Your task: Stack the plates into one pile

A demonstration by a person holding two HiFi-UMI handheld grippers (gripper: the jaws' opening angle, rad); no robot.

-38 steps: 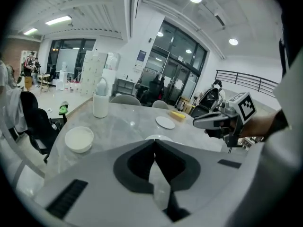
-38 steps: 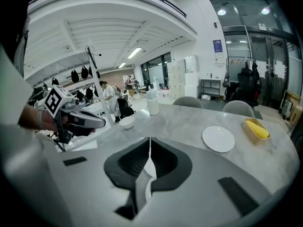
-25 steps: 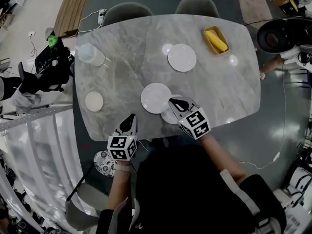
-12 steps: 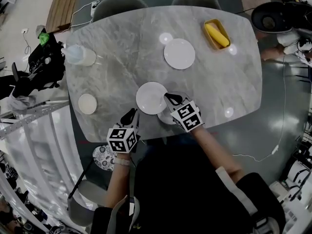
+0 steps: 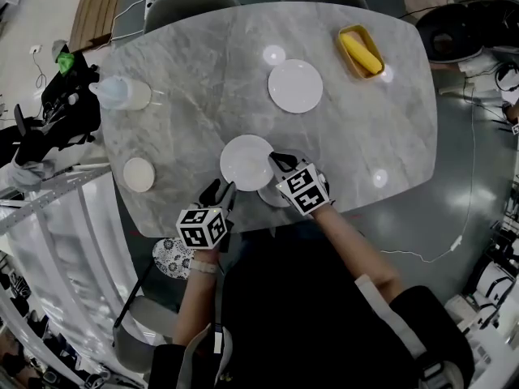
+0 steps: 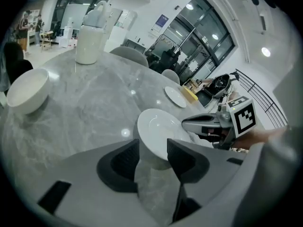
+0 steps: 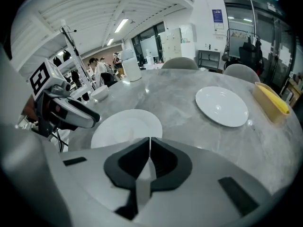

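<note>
Three white plates lie apart on the grey marble table (image 5: 365, 136). One plate (image 5: 295, 86) sits far back, and a second plate (image 5: 246, 162) (image 6: 158, 126) (image 7: 127, 126) lies near the front edge. A third plate (image 5: 270, 196) shows partly under my right hand. My left gripper (image 5: 220, 190) (image 6: 152, 148) has just been opening. Its jaws stand apart with the near plate's rim between them, and the pads are not pressing on it. My right gripper (image 5: 274, 159) (image 7: 150, 141) is shut with nothing in it, its tip at that plate's right edge.
A yellow tray (image 5: 362, 51) (image 7: 271, 100) stands at the back right. A pale jug (image 5: 122, 93) (image 6: 90, 37) is at the back left, and a small white bowl (image 5: 139, 174) (image 6: 28, 91) sits front left. Two chairs (image 5: 185, 6) stand beyond the far edge.
Both grippers have sunk closer to the near plate. The left gripper's jaws, closed before, now stand apart around the plate's rim. The right gripper stays shut.
</note>
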